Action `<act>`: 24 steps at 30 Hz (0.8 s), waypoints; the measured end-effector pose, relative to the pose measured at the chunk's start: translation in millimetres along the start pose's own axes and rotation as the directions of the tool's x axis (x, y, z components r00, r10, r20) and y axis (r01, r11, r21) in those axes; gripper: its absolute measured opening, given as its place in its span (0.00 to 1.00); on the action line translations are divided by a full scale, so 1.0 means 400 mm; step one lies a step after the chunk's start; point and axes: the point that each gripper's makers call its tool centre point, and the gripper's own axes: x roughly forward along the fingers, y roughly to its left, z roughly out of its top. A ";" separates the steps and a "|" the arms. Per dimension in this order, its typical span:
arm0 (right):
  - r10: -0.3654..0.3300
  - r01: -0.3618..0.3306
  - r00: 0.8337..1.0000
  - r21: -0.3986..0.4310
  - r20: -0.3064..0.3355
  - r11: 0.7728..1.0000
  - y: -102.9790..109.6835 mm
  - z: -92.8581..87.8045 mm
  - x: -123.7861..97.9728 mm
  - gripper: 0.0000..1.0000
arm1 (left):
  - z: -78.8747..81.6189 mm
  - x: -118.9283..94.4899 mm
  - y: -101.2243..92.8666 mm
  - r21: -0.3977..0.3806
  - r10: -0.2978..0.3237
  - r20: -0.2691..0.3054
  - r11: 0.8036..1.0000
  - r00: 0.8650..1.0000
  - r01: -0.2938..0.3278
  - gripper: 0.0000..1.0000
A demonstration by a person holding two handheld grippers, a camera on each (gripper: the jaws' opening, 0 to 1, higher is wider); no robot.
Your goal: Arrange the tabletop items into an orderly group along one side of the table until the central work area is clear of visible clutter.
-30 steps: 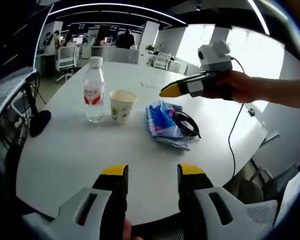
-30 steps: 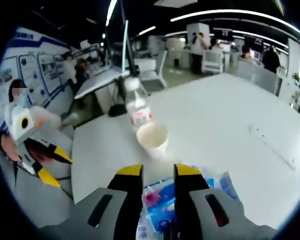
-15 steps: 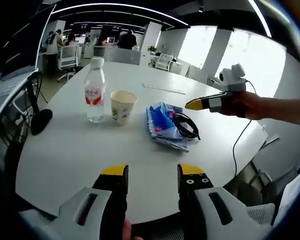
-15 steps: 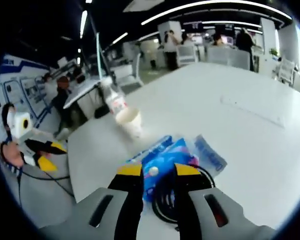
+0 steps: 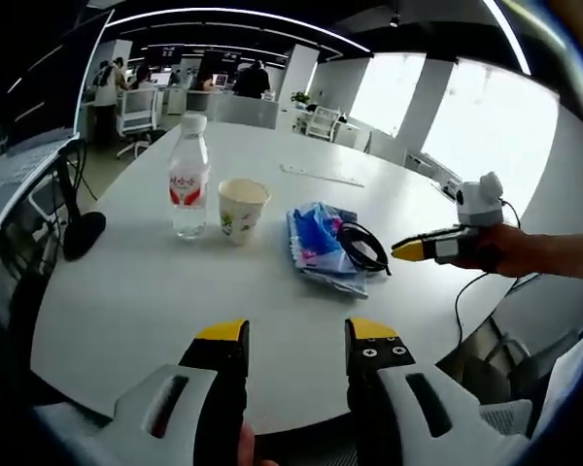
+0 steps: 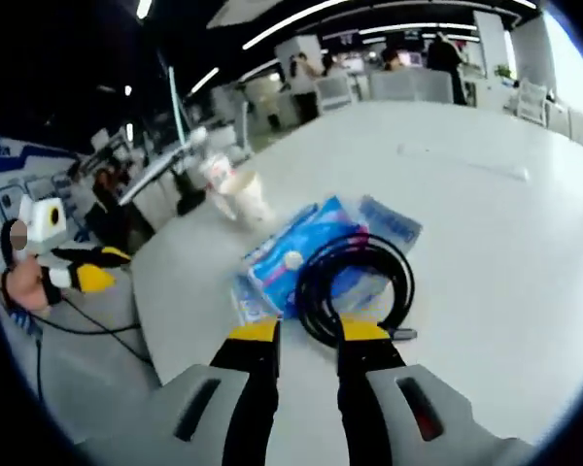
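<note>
I am looking at the black cable coil [image 6: 355,286] w/ my right gripper [image 6: 306,332]. The coil is lying just ahead of its jaw tips, at centre of the right gripper view, partly on top of the blue plastic packet [image 6: 301,257]. The packet's long axis is running from lower left to upper right of that frame, approx. The paper cup [image 6: 245,197] and the water bottle [image 6: 214,172] are standing further away, upper left, close to each other; the bottle is blurred there.

In the left gripper view the same things are sitting in the middle of the white table [image 5: 126,291]: water bottle [image 5: 187,177], then paper cup [image 5: 240,208], then blue plastic packet [image 5: 319,241] w/ the black cable coil [image 5: 361,245] on its right part. My right gripper [image 5: 409,250] is coming in from the right of this frame, pointing at the coil and near it. So the right hand is much nearer; my left gripper [image 5: 297,332] is hovering well apart, near the table edge.

Right jaws: narrow gap, holding nothing. Left jaws: parted wider, also empty.

Judgement: next move is for the right one, going forward and down to the coil.
</note>
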 end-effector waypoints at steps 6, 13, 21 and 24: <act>-0.028 0.027 1.000 0.039 0.007 0.999 -0.003 -0.027 -0.014 0.20 | 0.001 -0.003 -0.002 -0.001 -0.003 -0.002 1.000 1.000 0.003 0.38; -0.033 0.033 0.999 0.014 0.002 0.999 -0.007 -0.020 -0.007 0.20 | 0.001 -0.006 -0.002 -0.004 -0.008 -0.008 1.000 1.000 0.008 0.38; -0.019 0.019 1.000 -0.013 -0.003 1.000 -0.001 0.000 0.024 0.20 | 0.009 -0.012 0.003 0.002 -0.007 -0.008 1.000 1.000 0.007 0.38; -0.011 0.011 1.000 -0.017 -0.004 1.000 0.007 0.010 0.040 0.20 | 0.012 -0.016 0.007 0.001 -0.003 -0.006 1.000 1.000 0.003 0.39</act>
